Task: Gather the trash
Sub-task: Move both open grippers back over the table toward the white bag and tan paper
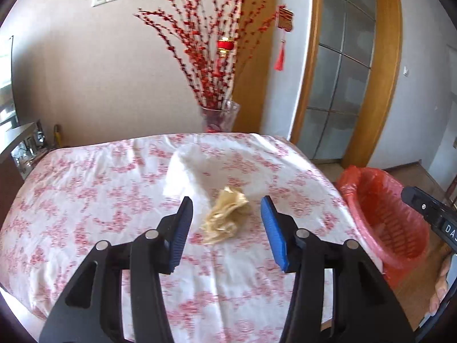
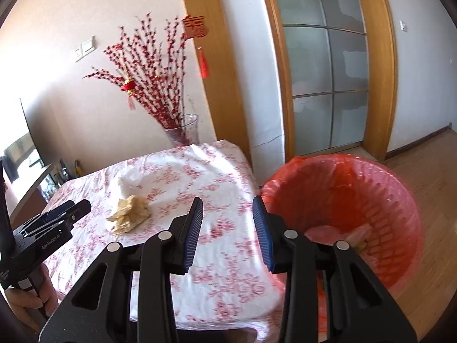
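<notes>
Two tools hover released: the left tool (image 1: 227, 220) frames the crumpled tan paper wad (image 1: 225, 214) lying ahead on the floral-clothed counter (image 1: 85, 200), nearer than the right tool (image 2: 227, 228), beside the red-lined bin (image 2: 342, 200).

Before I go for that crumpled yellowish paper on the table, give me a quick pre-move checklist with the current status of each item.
1. Left gripper empty, jaws apart: ok.
2. Crumpled paper lined up ahead between the left fingers: ok.
3. Paper lying free on the tablecloth, only the white tissue behind it: ok.
4. Right gripper empty, jaws apart, away from the paper: ok.
5. Trash bin beside the table, red liner open, room inside: ok.
6. Whether the tissue touches the paper: cannot tell.
</notes>
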A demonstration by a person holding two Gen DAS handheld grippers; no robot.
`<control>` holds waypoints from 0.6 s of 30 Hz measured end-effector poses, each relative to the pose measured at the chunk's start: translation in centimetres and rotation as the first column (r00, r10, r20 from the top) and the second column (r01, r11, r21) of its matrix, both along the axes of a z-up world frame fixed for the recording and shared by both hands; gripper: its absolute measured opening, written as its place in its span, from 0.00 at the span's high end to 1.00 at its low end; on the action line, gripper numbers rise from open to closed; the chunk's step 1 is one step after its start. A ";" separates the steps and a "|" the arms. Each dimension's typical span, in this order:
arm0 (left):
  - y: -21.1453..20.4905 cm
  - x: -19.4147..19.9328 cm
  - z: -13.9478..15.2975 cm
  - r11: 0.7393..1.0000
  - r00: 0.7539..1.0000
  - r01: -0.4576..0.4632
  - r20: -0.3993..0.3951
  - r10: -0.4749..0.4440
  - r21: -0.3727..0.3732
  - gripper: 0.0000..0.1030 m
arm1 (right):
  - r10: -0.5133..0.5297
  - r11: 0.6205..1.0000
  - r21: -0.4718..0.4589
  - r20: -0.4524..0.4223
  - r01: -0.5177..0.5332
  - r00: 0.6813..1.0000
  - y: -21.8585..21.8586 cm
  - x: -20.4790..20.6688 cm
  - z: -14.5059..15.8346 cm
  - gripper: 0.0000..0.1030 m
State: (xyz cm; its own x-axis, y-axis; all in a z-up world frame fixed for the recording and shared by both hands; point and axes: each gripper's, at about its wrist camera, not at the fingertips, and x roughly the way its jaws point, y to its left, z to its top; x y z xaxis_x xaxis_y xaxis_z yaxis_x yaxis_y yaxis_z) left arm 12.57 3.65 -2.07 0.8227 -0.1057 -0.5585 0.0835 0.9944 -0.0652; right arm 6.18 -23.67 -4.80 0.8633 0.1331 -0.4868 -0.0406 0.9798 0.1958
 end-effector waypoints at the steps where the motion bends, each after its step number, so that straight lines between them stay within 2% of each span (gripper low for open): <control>1: 1.3 -0.1 0.0 1.000 1.000 -0.031 0.003 0.031 0.003 0.51 | 0.023 1.000 -0.003 -0.004 -0.023 1.000 1.3 0.4 -0.1 0.64; 6: 7.4 -0.6 -0.1 0.987 0.987 -0.158 -0.014 0.158 -0.024 0.51 | 0.149 0.989 -0.015 -0.045 -0.150 0.988 8.1 2.6 -0.6 0.64; 10: 11.0 -1.0 -0.4 0.974 0.974 -0.224 -0.026 0.223 -0.034 0.51 | 0.211 0.977 -0.016 -0.082 -0.213 0.974 12.7 4.5 -1.5 0.64; 14: 13.3 -1.5 -0.6 0.965 0.966 -0.259 -0.033 0.258 -0.047 0.51 | 0.232 0.972 -0.015 -0.123 -0.235 0.965 15.9 6.2 -2.5 0.64; 18: 15.0 -1.8 -1.2 0.957 0.959 -0.283 -0.048 0.280 -0.064 0.51 | 0.206 0.977 -0.017 -0.175 -0.212 0.963 18.0 8.2 -3.9 0.64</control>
State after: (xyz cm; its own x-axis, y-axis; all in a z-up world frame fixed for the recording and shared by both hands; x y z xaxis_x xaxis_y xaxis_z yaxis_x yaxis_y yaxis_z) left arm 10.77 18.68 -3.23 0.8027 0.0874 -0.5899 -0.2028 0.9703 -0.1322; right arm 14.40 -5.71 -8.70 0.7217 0.2817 -0.6322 -0.2144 0.9595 0.1828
